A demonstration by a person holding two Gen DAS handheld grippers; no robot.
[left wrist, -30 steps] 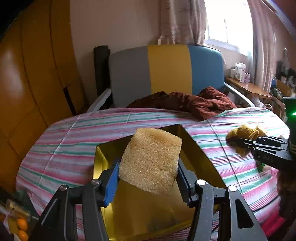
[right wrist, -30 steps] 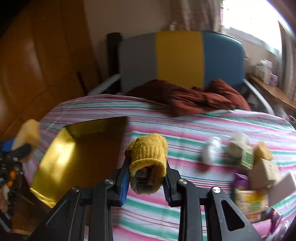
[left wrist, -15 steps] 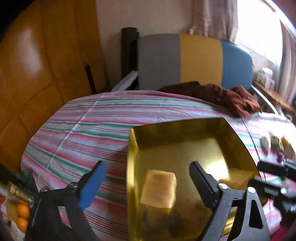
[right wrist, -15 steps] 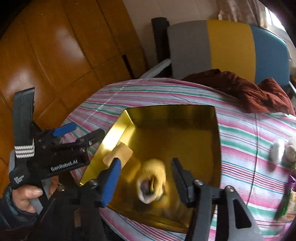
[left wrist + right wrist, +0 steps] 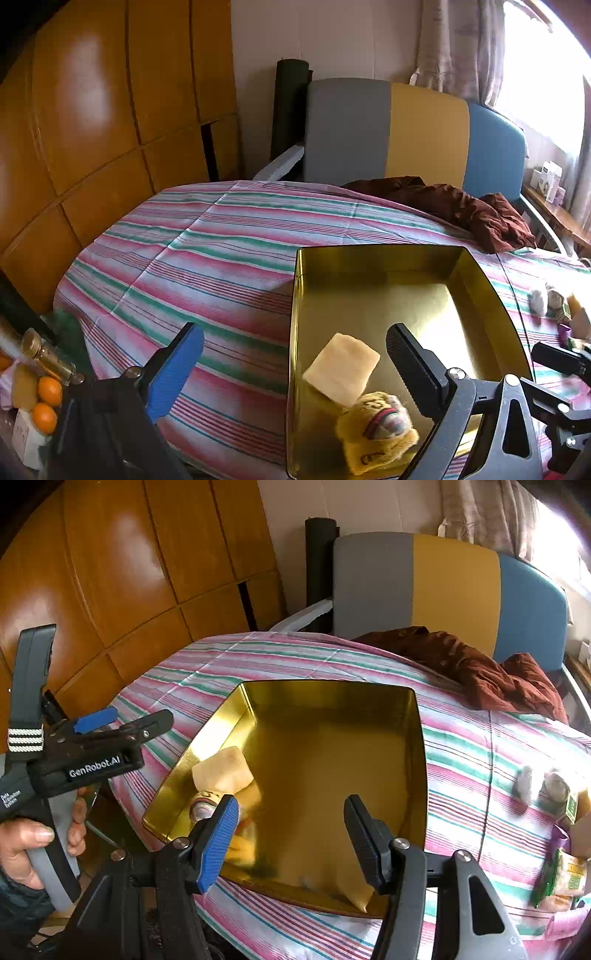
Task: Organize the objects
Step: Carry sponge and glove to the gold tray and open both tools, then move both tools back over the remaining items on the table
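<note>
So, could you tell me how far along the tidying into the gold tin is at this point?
Done: the sponge and the yellow sock bundle lie touching in the gold tin. In hand: nothing; the left gripper and right gripper are both open and empty. Left: several small items and packets lie on the striped cloth to the tin's right, not yet collected.

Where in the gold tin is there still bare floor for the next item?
Gold tin: the far half and right side are bare. The near-left corner is crowded, sponge touching the yellow sock. Both jaws open.
</note>
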